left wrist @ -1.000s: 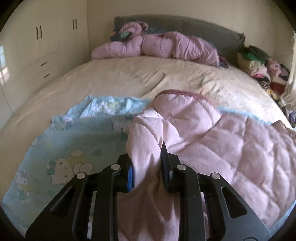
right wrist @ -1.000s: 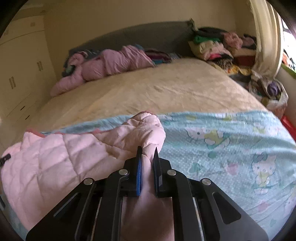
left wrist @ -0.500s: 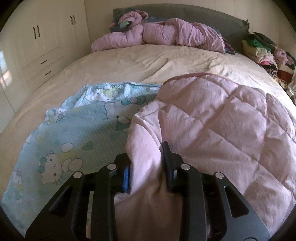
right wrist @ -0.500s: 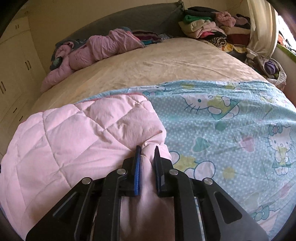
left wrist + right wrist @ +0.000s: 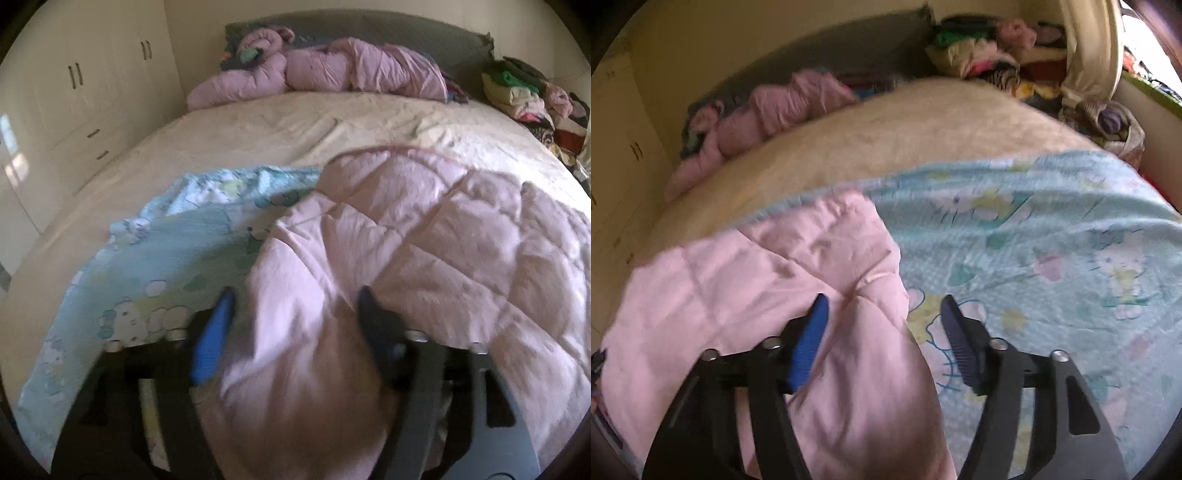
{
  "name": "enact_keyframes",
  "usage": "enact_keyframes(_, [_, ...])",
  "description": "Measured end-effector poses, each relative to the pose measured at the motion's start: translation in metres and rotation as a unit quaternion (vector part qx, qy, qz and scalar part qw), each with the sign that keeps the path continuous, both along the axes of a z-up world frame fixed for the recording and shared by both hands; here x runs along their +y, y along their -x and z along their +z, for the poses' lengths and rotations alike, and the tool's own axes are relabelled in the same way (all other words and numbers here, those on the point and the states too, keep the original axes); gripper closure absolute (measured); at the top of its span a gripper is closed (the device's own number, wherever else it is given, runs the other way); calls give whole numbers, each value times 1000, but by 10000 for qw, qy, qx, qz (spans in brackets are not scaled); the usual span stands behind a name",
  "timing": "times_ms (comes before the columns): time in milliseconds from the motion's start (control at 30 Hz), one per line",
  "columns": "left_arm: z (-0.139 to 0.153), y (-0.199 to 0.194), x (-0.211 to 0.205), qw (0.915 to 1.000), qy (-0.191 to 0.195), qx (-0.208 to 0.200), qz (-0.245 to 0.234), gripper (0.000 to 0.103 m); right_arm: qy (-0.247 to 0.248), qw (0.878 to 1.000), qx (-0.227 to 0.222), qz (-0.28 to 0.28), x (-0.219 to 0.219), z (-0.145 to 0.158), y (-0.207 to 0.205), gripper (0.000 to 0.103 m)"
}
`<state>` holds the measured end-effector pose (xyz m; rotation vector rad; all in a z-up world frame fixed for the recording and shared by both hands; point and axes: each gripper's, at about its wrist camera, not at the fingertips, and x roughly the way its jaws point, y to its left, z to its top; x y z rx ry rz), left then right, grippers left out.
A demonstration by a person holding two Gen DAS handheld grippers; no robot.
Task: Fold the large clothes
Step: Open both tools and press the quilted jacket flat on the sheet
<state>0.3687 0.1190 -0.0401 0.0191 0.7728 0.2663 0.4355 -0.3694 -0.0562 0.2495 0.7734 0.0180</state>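
A pink quilted blanket (image 5: pixel 424 236) lies folded over on a light blue cartoon-print sheet (image 5: pixel 177 251) on the bed. My left gripper (image 5: pixel 295 299) is open, with a fold of the pink blanket lying loose between its fingers. My right gripper (image 5: pixel 884 301) is open too, its jaws wide apart over the blanket's (image 5: pixel 768 280) right edge, where it meets the blue sheet (image 5: pixel 1034 236). Both views are motion-blurred.
A cream bedspread (image 5: pixel 295 125) covers the far half of the bed. A crumpled pink duvet (image 5: pixel 332 74) lies against the grey headboard (image 5: pixel 406 33). Stacks of folded clothes (image 5: pixel 517 88) sit at the far right. White wardrobes (image 5: pixel 74 74) stand on the left.
Both grippers were shut on the pink blanket's corners and carried them forward over the bed. Now both have opened and let the blanket drop onto the blue sheet.
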Motion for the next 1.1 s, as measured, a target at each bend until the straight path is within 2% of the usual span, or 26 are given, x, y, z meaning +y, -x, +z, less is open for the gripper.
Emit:
enact_keyframes(33, [6, 7, -3, 9999, -21, -101, -18, 36, 98, 9998, -157, 7, 3, 8, 10, 26])
enact_keyframes(67, [10, 12, -6, 9998, -72, -165, -32, 35, 207, 9992, -336, 75, 8, 16, 20, 23])
enact_keyframes(133, [23, 25, -19, 9993, -157, -315, -138, 27, 440, 9961, -664, 370, 24, 33, 44, 18])
enact_keyframes(200, [31, 36, -37, 9983, -94, -394, -409, 26, 549, 9905, -903, 885, 47, 46, 67, 15])
enact_keyframes(267, [34, 43, -58, 9969, 9, -356, -696, 20, 602, 9836, -986, 1382, 69, 52, 82, 14])
enact_keyframes(367, [28, 46, -85, 9944, 281, -159, -1010, 17, 571, 9740, -774, 2053, 108, 48, 95, 11])
enact_keyframes(467, [11, 43, -102, 9937, 184, 96, -1100, 17, 399, 9704, -469, 2334, 131, 37, 95, 11])
enact_keyframes(533, [-2, 39, -105, 9939, 68, 214, -1076, 17, 621, 9690, -47, 2390, 146, 21, 90, 10])
enact_keyframes(600, [-10, 37, -102, 9936, 130, 311, -1081, 17, 859, 9668, 151, 2404, 155, 9, 87, 8])
enact_keyframes(667, [-17, 34, -99, 9933, 276, 338, -1070, 17, 822, 9663, 370, 2410, 155, 1, 80, 8])
enact_keyframes(900, [-39, 32, -98, 9941, 400, 235, -983, 16, 718, 9695, 357, 2317, 153, -20, 69, 4])
enact_keyframes(1067, [-26, 39, -94, 9933, 536, 164, -1011, 15, 650, 9707, 334, 2290, 159, -17, 75, 4])
enact_keyframes(1100, [-20, 44, -93, 9941, 468, 98, -975, 9, 566, 9713, 267, 2297, 156, -11, 78, 4])
